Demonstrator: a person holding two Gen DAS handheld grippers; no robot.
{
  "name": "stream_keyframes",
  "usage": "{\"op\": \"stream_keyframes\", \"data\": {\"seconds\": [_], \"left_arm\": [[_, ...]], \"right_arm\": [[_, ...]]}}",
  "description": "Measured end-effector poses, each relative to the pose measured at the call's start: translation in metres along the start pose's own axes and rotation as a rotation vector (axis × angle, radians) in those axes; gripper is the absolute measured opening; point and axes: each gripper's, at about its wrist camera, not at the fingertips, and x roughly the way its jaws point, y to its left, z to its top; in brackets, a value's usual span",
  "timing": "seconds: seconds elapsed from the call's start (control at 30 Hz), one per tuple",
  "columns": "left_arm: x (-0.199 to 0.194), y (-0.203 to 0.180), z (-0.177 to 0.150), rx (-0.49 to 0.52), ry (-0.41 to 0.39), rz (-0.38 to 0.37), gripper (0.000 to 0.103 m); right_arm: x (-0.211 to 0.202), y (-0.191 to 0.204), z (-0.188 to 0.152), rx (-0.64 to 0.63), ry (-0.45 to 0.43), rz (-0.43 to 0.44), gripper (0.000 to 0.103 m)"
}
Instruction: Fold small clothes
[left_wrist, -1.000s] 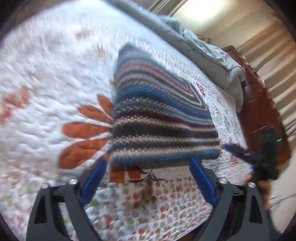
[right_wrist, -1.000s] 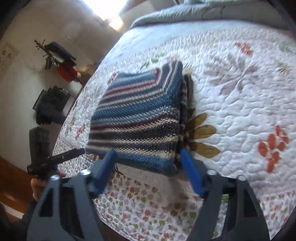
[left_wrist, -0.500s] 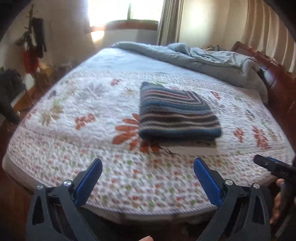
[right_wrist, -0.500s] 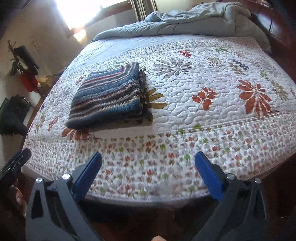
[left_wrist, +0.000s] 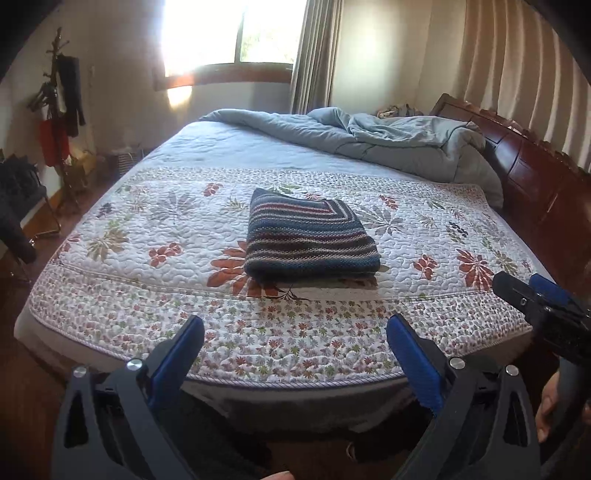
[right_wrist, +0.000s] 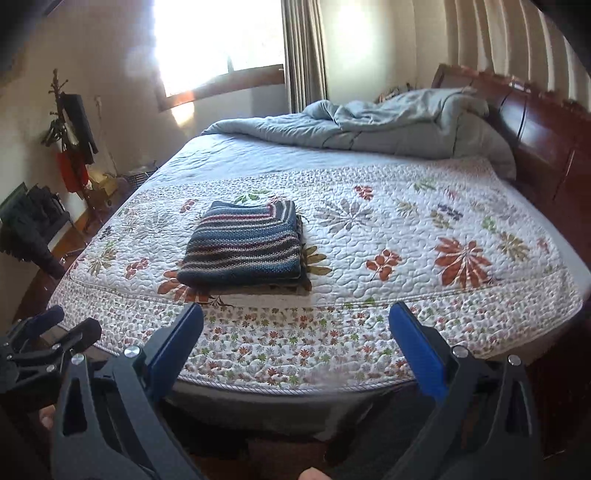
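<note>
- Your striped knit (left_wrist: 310, 236) lies folded in a compact rectangle on the floral quilt (left_wrist: 155, 236), near the bed's front edge, with a flatter layer showing under its near side.
- Neither claw touches it: the left claw (left_wrist: 295, 354) hangs spread wide and empty off the foot of the bed, and the right claw (right_wrist: 295, 332) stands just as wide and empty.
- The fold looks finished. If you tidy it, approach low, press the near edge square, and avoid dragging the quilt.
- The grey duvet (left_wrist: 388, 140) is bunched well behind, by the headboard (left_wrist: 532, 173).
</note>
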Motion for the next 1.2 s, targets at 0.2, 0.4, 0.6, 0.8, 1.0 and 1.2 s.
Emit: {"op": "stream_keyframes", "data": {"seconds": [0.2, 0.4, 0.6, 0.8, 1.0, 1.2], "left_arm": [[-0.011, -0.004, -0.009, 0.021, -0.005, 0.076, 0.099], [-0.012, 0.000, -0.012, 0.009, 0.015, 0.061, 0.099], [-0.007, 0.005, -0.007, -0.002, 0.020, 0.083, 0.099], [0.001, 0.005, -0.005, -0.006, 0.035, 0.097, 0.099], [0.008, 0.008, -0.002, -0.015, 0.048, 0.096, 0.099], [0.018, 0.010, 0.000, -0.032, 0.061, 0.070, 0.099]], "right_arm": [[-0.012, 0.010, -0.010, -0.026, -0.011, -0.006, 0.100], [-0.005, 0.015, -0.015, -0.039, 0.016, 0.005, 0.100], [-0.005, 0.021, -0.011, -0.056, -0.003, 0.009, 0.100], [0.008, 0.026, -0.008, -0.074, 0.015, 0.021, 0.100], [0.016, 0.029, -0.008, -0.070, 0.026, 0.024, 0.100], [0.028, 0.026, -0.011, -0.060, 0.051, 0.026, 0.100]]}}
